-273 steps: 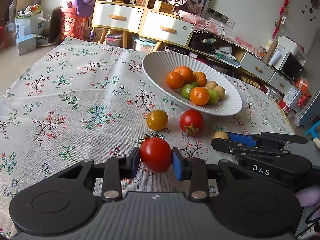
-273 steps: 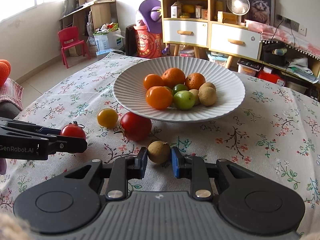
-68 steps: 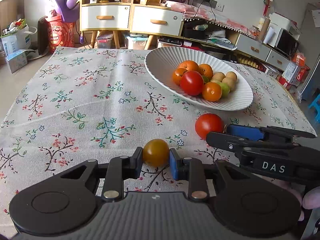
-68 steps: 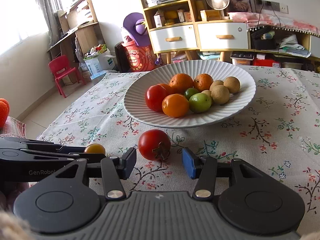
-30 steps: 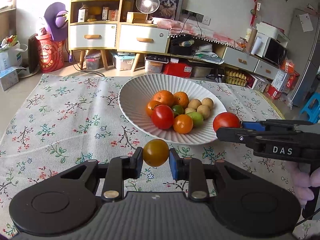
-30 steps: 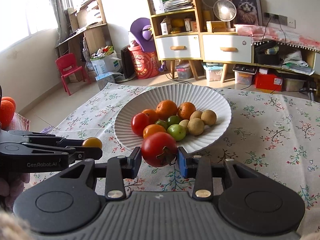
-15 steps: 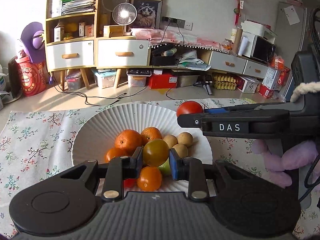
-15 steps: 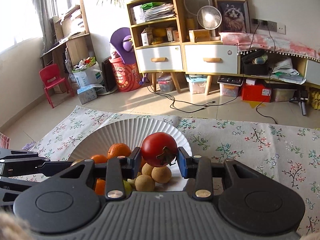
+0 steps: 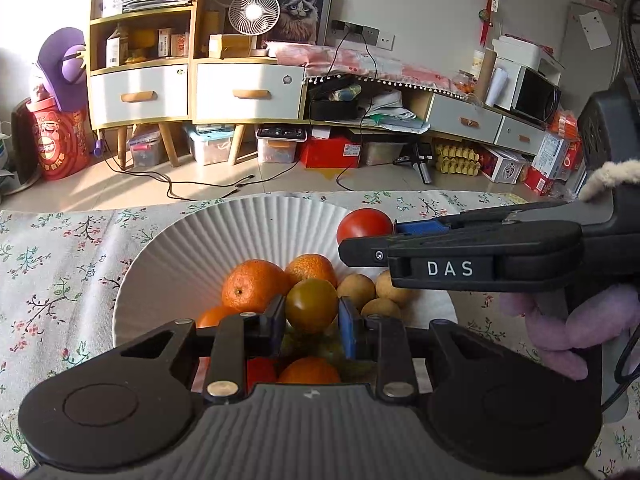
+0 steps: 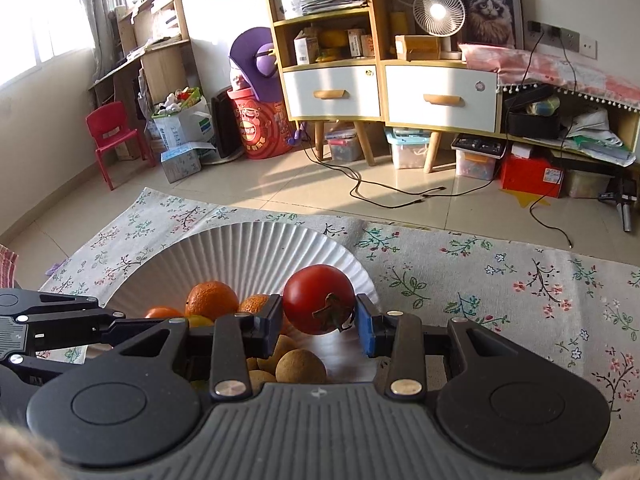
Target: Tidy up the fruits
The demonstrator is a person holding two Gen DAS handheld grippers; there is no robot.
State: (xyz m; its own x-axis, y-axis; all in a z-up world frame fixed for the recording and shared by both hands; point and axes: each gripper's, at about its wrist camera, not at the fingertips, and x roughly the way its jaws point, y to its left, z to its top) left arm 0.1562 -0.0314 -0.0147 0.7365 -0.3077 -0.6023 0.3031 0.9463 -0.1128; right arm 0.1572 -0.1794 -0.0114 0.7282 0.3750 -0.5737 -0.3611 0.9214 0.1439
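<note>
**fruitbot_newbie:** So both hands are loaded over the white ribbed plate (image 9: 208, 232). The left hand-held gripper (image 9: 311, 322) is clamped on the small yellow-orange tomato (image 9: 311, 306), the right hand-held gripper (image 10: 319, 318) is clamped on the red tomato (image 10: 319, 298). How would you set them down?

**kitchen_rigs:** I'd guess the step here is the drop-off. Go low before letting go, because round fruit rolls. The yellow one hangs right over the pile: oranges (image 9: 252, 286), the little brown fruits (image 9: 356, 290), some green ones under the jaws. Rest it in a dip between two fruits rather than on a crown, or it'll probably tumble.

**fruitbot_newbie:** And the red one?

**kitchen_rigs:** It sits near the plate's right edge, with bare plate just beyond the brown fruits (image 10: 300, 366). I'd aim for that gap, stem side wherever it lands. Too close to the rim and it could roll onto the floral cloth (image 10: 500, 280) covering the tabletop.

**fruitbot_newbie:** Anything in the way?

**kitchen_rigs:** Mostly each other. In the left view the right gripper's arm crosses just above the brown fruits, so release one at a time. The room clutter behind is well apart.
</note>
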